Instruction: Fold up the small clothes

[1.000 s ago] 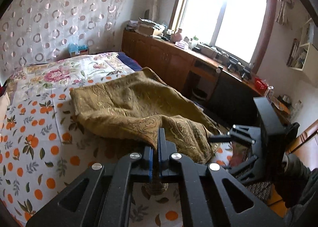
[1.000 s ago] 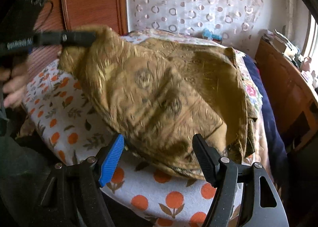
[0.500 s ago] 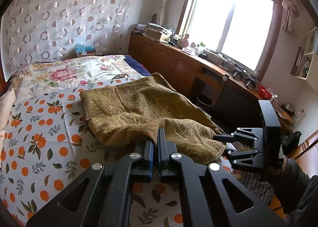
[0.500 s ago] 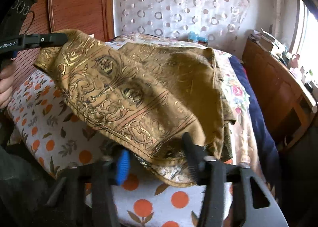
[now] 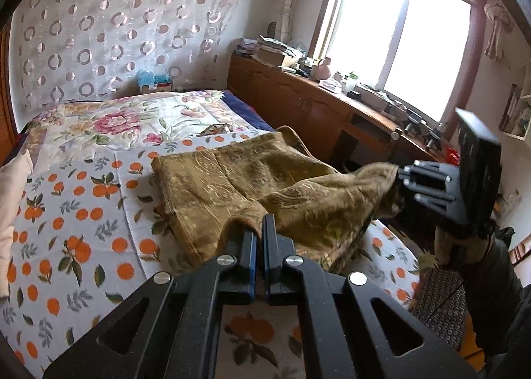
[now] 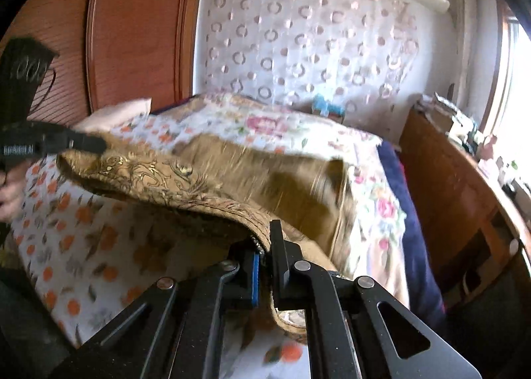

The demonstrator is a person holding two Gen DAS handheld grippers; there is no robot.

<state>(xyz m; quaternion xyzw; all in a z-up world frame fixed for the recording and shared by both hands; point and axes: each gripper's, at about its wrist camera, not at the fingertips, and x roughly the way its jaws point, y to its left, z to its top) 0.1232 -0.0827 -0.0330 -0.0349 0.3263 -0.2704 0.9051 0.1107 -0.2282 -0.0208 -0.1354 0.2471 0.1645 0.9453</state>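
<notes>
While the gold cloth (image 5: 232, 186) lies on the bed (image 5: 76, 213), stretched long from one gripper to the other, the left gripper (image 5: 260, 229) and right gripper (image 6: 264, 246) each pinch one near corner tight.

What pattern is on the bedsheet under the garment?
White bedsheet printed with oranges and green leaves; clearest in the left wrist view.
</notes>
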